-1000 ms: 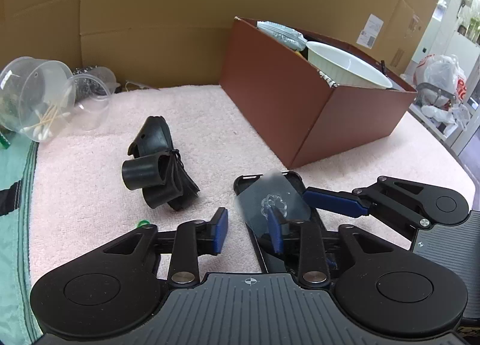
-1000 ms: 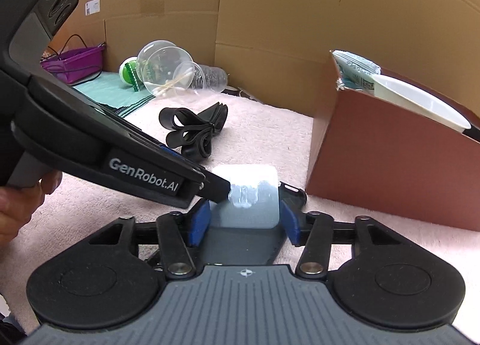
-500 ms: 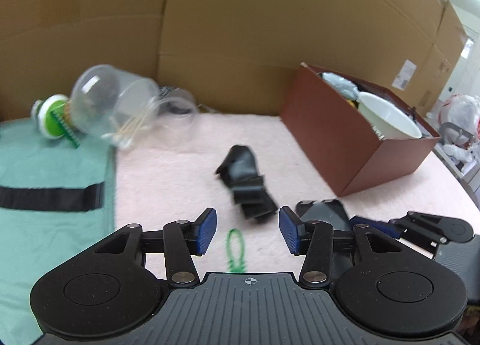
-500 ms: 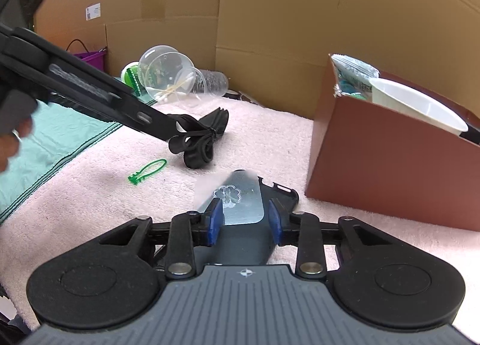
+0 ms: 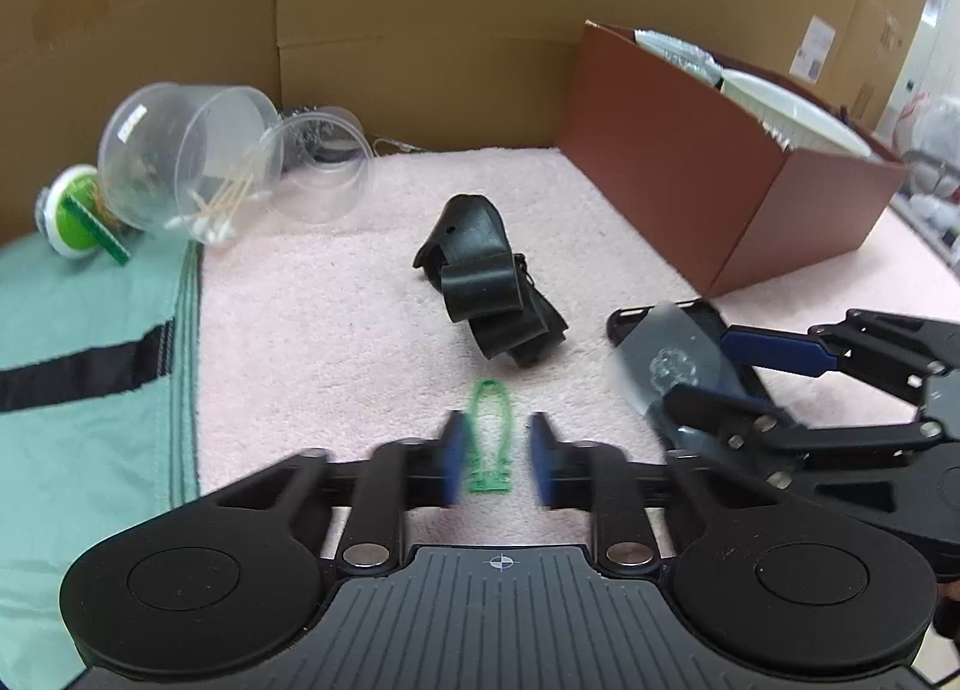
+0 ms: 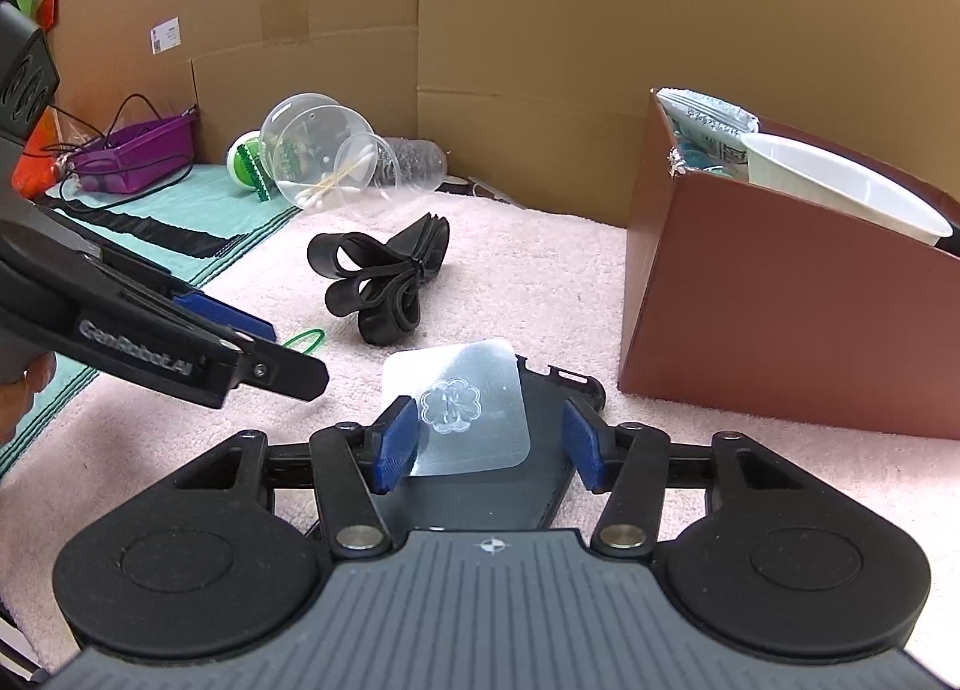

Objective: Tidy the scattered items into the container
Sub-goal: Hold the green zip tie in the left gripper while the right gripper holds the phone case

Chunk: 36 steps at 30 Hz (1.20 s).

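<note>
A green loop tie (image 5: 489, 432) lies on the pink towel (image 5: 336, 330) between the pads of my left gripper (image 5: 495, 459). The jaws are closing, with a small gap still on each side of the tie. My right gripper (image 6: 489, 444) is opening. Between its pads, flat on the towel, lie a black phone case (image 6: 540, 486) and a clear sheet with a clover emblem (image 6: 462, 408). A bundle of black rubber bands (image 5: 486, 294) lies a little beyond the tie. The brown box (image 6: 780, 330) stands at the right and holds a white bowl (image 6: 840, 192) and packets.
Tipped clear cups with cotton swabs (image 5: 186, 168) and a green tape roll (image 5: 72, 210) lie at the back left. A teal cloth (image 5: 78, 390) covers the left side, with a purple basket (image 6: 132, 156) on it. Cardboard walls (image 5: 420, 0) close the back.
My left gripper left the phone case, swung left to the green tie and narrowed its jaws around it. The right gripper stayed over the case; its jaws narrowed, then widened.
</note>
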Motion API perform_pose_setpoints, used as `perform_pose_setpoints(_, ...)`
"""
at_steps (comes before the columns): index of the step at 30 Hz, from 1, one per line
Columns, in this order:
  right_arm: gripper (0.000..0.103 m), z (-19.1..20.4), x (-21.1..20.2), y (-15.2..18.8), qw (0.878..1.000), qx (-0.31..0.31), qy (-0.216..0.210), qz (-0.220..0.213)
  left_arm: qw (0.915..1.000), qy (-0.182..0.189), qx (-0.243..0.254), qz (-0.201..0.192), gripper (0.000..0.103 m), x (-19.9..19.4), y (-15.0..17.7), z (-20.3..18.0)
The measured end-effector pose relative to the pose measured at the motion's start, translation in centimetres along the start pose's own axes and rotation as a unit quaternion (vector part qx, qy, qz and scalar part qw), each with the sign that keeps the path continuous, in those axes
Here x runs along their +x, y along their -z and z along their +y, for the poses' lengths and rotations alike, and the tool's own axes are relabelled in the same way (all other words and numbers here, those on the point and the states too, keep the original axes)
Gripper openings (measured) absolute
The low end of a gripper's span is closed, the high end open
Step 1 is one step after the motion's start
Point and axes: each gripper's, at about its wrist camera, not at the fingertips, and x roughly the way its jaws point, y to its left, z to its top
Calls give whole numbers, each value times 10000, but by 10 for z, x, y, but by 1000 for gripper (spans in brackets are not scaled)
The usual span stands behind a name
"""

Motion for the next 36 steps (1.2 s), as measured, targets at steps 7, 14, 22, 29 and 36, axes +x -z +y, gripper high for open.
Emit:
perform_pose_setpoints(7, 22, 7, -8, -2, 9998, -127, -141, -61, 9997, -65, 224, -35, 11, -2, 2, -8)
perform_pose_setpoints(14, 9, 10, -16, -4, 9995, -103, -240, -163, 9995, -12, 308, -61, 9, -1, 3, -12)
perform_pose_setpoints(22, 2, 10, -23, -6, 9989, 55, -377, -286, 9996, 82, 194, -179, 8, -10, 2, -12)
perform_pose_setpoints(29, 1, 11, -36, -12, 9983, -16, -318, -490, 9990, 154, 161, -388, 8, -27, -5, -13)
perform_pose_setpoints(36, 1, 8, -54, -21, 9968, -140, -154, -770, 9974, 207, 216, -659, 8, -40, -20, -21)
